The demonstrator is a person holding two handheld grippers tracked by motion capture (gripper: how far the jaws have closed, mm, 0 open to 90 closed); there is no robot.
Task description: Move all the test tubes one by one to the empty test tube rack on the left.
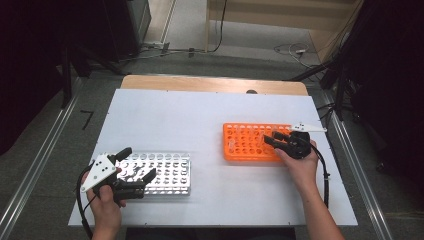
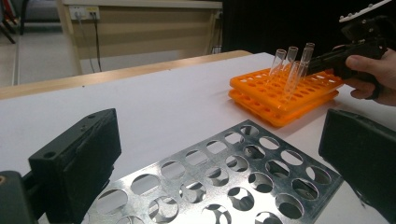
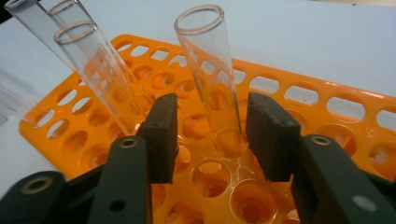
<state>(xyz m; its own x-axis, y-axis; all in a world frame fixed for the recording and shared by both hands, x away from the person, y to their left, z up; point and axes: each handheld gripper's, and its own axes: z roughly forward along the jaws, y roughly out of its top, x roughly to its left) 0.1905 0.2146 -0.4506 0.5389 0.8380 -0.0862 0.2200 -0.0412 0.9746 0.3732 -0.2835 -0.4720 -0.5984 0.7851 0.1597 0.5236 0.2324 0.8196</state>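
1. The left gripper point(image 1: 136, 163) is hovering at the near left, jaws spread wide over the metal rack point(image 1: 165, 172) and gripping nothing.
2. The right gripper point(image 3: 210, 135) is reaching over the orange rack point(image 1: 247, 142); its jaws are parted around a glass tube point(image 3: 212, 84), not touching it.
3. That tube is standing tilted in a rack hole.
4. Three more tubes point(image 3: 91, 65) are leaning just beyond.
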